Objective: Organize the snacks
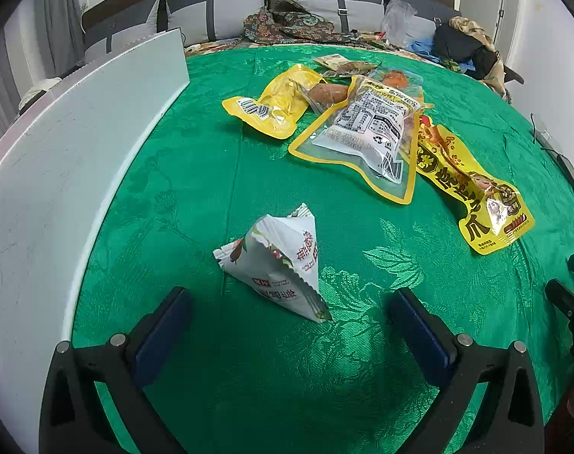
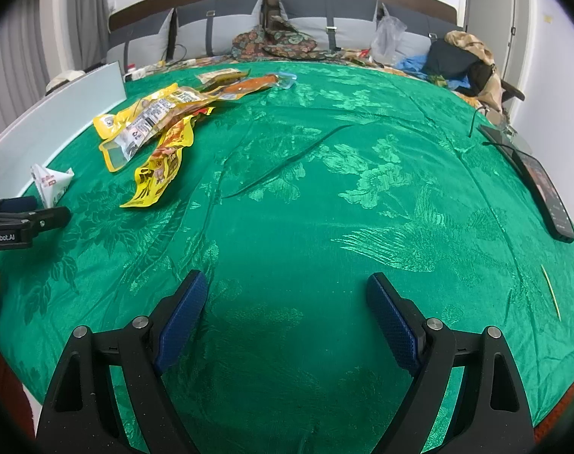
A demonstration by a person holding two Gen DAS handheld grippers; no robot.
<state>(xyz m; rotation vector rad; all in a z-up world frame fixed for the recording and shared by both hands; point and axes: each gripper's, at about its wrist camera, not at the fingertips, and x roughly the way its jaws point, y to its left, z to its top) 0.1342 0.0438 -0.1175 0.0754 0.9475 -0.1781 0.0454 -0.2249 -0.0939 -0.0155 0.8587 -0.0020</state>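
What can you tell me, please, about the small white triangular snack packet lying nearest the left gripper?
The white triangular packet is a small pyramid-shaped pouch of what looks like glossy plastic film, with crimped, zigzag-cut seams and red and dark printed characters. It appears sealed and slightly puffed. It rests alone on the green tablecloth, apart from the pile of yellow snack packs and near the white board. The left gripper stands open just short of it, without touching it.
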